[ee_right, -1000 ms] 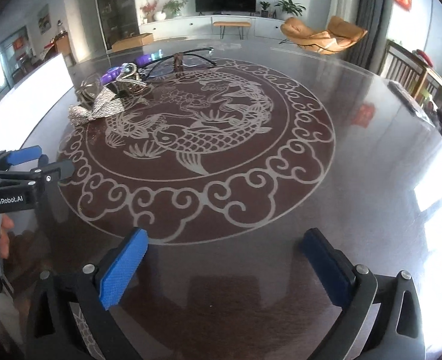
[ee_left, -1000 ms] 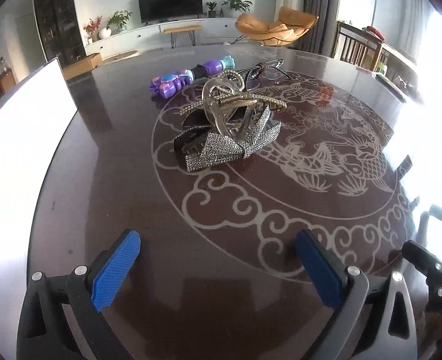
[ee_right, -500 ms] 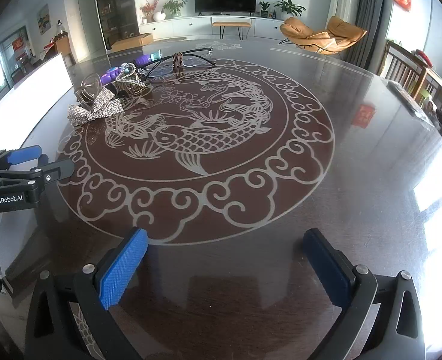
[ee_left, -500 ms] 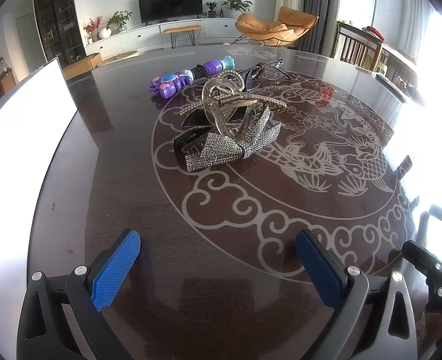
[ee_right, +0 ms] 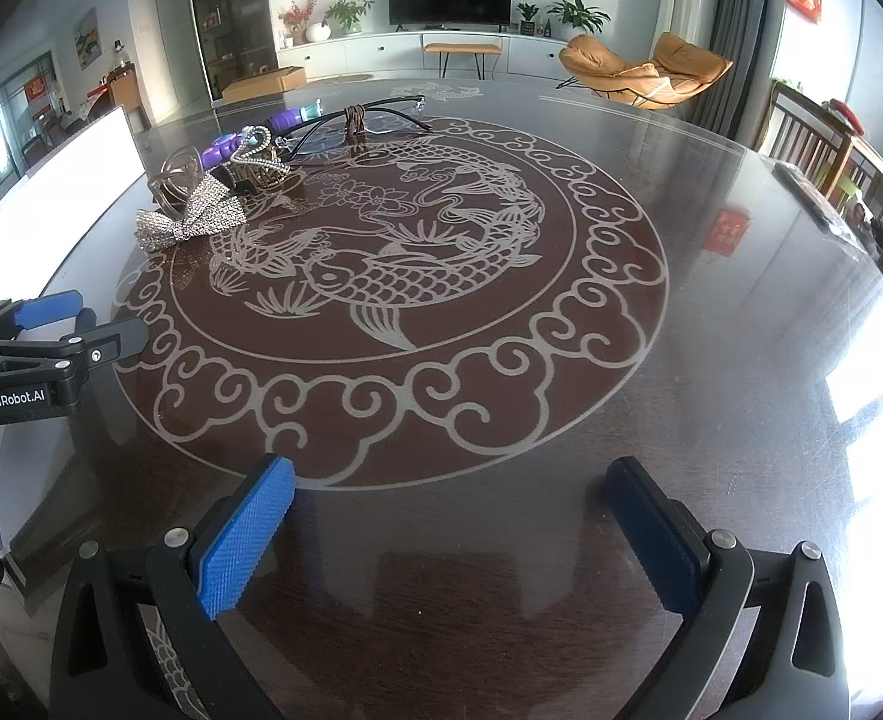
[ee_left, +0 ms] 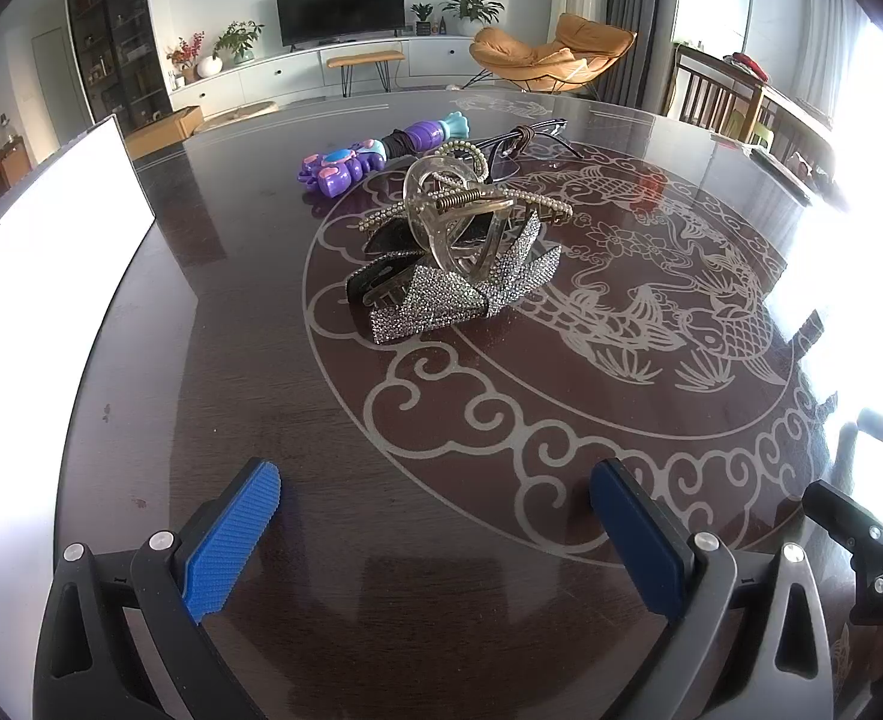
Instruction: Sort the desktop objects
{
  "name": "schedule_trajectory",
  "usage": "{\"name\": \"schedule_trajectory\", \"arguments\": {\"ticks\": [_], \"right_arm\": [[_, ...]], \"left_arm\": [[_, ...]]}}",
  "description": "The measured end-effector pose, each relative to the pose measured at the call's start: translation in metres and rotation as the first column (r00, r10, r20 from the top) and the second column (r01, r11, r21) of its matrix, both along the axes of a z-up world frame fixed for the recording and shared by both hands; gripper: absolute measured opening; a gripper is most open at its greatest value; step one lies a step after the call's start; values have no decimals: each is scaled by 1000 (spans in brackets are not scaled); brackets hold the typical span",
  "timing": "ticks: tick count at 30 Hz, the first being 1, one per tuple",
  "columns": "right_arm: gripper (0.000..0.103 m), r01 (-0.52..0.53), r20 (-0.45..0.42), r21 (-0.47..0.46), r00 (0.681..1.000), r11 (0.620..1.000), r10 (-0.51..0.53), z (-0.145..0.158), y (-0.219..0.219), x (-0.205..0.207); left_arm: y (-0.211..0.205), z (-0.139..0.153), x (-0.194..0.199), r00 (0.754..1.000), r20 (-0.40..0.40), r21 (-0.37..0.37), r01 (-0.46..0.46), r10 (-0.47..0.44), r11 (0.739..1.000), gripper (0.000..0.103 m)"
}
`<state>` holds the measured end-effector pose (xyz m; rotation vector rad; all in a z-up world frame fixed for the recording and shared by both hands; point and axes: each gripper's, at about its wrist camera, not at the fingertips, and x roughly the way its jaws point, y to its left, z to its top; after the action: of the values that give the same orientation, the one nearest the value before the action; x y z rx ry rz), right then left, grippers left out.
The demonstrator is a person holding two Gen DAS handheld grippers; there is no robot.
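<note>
— While both tools wait at the near rim of the dark round table (ee_right: pixel 741 312), what is each one doing?

— Nothing is held. The left gripper (ee_left: pixel 435 534) hovers with its blue pads spread wide and only bare tabletop between them; the right gripper (ee_right: pixel 447 534) is likewise agape and empty. Judging by the aim, the left one is lined up on the pile ahead of it.

— And the things to be sorted?

— Heaped together on the far left part of the fish medallion. A rhinestone bow clip (ee_left: pixel 459 294) lies nearest the left gripper, with a clear claw clip (ee_left: pixel 447 222) resting on top of it and a beaded hair clip (ee_left: pixel 501 204) leaning against that. Just behind lie a purple toy (ee_left: pixel 375 153) and a pair of glasses (ee_right: pixel 357 120).

— Why start from the left side?

— The heap is well apart from the right gripper and lies beside the white board (ee_left: pixel 39 222), so the left tool probably has the shorter reach. The tangle suggests the claw clip should come off first.
</note>
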<state>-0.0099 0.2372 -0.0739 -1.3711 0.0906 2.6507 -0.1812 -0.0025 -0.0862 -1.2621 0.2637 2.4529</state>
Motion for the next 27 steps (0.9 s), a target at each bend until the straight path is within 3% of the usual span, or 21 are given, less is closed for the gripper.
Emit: {"name": "schedule_trajectory", "arguments": {"ticks": [27], "right_arm": [[103, -3, -2, -2, 1000, 1000, 3, 0, -2, 1]], "left_arm": [[0, 0, 1, 1000, 0, 0, 0, 0, 1000, 103]]}}
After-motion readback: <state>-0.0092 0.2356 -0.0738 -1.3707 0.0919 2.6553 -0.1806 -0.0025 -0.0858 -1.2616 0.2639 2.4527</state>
